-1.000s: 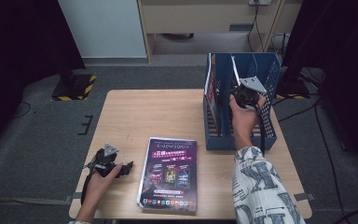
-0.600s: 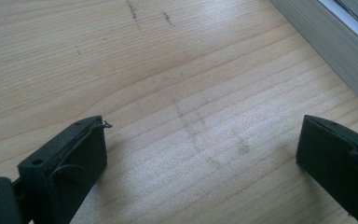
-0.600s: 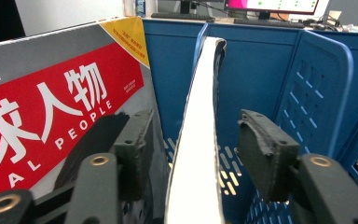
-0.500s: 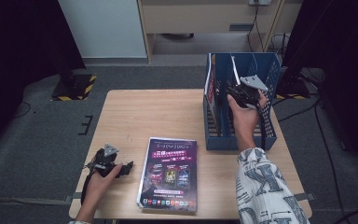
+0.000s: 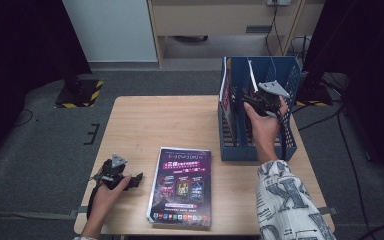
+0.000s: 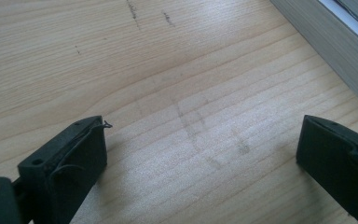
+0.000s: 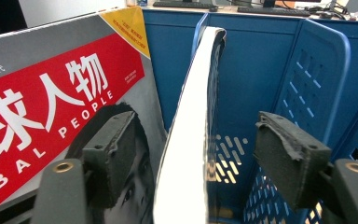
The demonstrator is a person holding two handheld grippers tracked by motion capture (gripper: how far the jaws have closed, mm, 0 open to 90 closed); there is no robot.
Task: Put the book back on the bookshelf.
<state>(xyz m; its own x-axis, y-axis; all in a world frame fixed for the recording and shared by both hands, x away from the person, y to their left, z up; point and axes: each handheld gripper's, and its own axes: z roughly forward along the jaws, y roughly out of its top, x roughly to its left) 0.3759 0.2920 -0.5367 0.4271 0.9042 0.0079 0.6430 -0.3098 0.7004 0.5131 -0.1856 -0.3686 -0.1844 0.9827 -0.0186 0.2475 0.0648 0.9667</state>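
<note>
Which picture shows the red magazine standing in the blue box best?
The right gripper view: the red magazine stands large and close there, its white letters clear, beside a curved white magazine. The high view shows just its thin edge at the left end of the blue file box. The left gripper view looks at bare table.

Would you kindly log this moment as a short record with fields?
Table: wooden table
Flat on table: magazine, cover up
File rack: blue, at the table's right side
In rack: red-cover magazine, white-edged booklet
Left gripper: open, low over bare wood beside the flat magazine
Right gripper: open, jaws astride the booklet
</note>
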